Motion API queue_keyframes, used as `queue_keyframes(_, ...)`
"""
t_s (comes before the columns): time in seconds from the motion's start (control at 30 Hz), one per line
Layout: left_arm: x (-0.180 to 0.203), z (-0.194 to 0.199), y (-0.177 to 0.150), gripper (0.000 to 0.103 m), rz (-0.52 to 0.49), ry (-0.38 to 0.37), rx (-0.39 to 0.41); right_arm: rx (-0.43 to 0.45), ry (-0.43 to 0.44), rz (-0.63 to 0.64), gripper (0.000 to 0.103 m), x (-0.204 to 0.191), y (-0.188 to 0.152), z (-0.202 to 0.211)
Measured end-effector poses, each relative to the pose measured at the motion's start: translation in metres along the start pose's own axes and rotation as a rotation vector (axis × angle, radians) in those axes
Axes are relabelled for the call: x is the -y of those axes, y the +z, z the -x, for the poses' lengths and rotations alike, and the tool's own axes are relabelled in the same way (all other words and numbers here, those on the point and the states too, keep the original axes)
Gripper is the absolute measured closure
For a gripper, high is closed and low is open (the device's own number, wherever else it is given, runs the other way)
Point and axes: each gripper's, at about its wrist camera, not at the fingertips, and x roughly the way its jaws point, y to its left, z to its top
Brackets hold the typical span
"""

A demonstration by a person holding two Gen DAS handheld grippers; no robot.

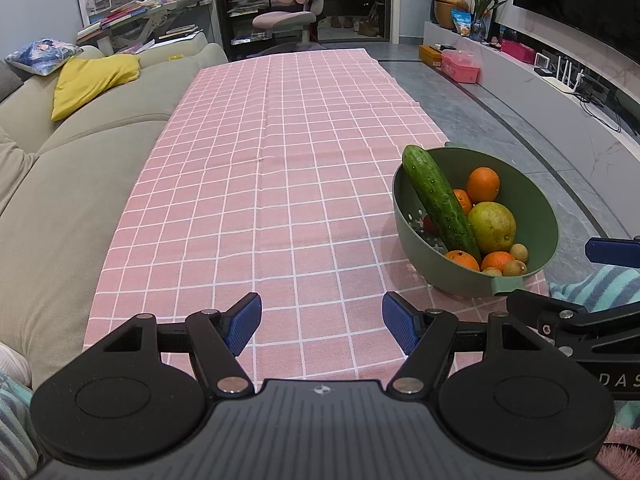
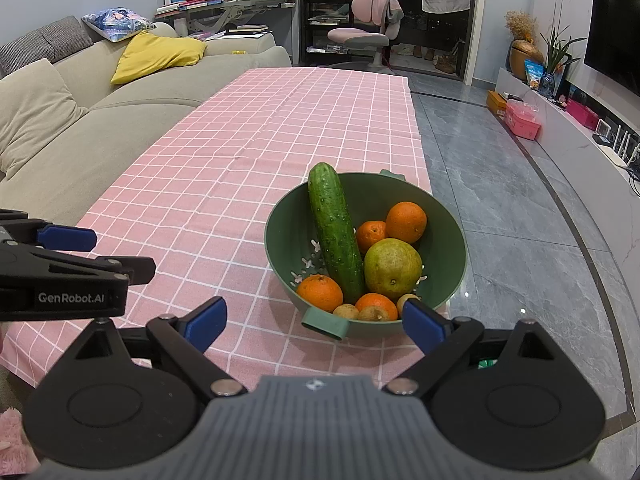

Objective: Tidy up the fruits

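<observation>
The left tongs (image 1: pixel 322 322) are hovering low over the pink checked tablecloth (image 1: pixel 256 184), blue pads spread wide, gripping nothing. The right tongs (image 2: pixel 316 324) are also gaping wide and empty, their tips just short of the green bowl (image 2: pixel 286 220), which is sitting at the cloth's near right corner. The bowl is holding one cucumber (image 2: pixel 334 236) leaning against the far rim, four oranges, one of them at the near left (image 2: pixel 320 292), one large yellow-green fruit (image 2: pixel 392 268), and three small brown fruits (image 2: pixel 346 311) by the near handle. "GenRobot.AI" is showing on the left tongs' side in the right view; "DAS" is readable in the left view. A beige sofa (image 1: pixel 60 184) with a yellow cushion (image 1: pixel 94 80) is running along the left, grey tiled floor (image 2: pixel 520 208) along the right, a pink chair (image 2: pixel 366 28) beyond.
</observation>
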Motion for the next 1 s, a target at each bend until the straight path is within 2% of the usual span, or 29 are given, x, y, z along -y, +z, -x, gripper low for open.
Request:
queue_keyframes(0.5,-0.0026,0.001,-0.0011,0.022,0.016,-0.012,-0.003,-0.002,0.001,-0.001,0.012,0.0002,-0.0004,-0.0004)
queue_keyframes(1.0,-0.0058,0.0058,0.0011,0.022,0.026,0.006,0.037,-0.001,0.0,-0.003,0.011,0.0009,-0.0012,-0.0008)
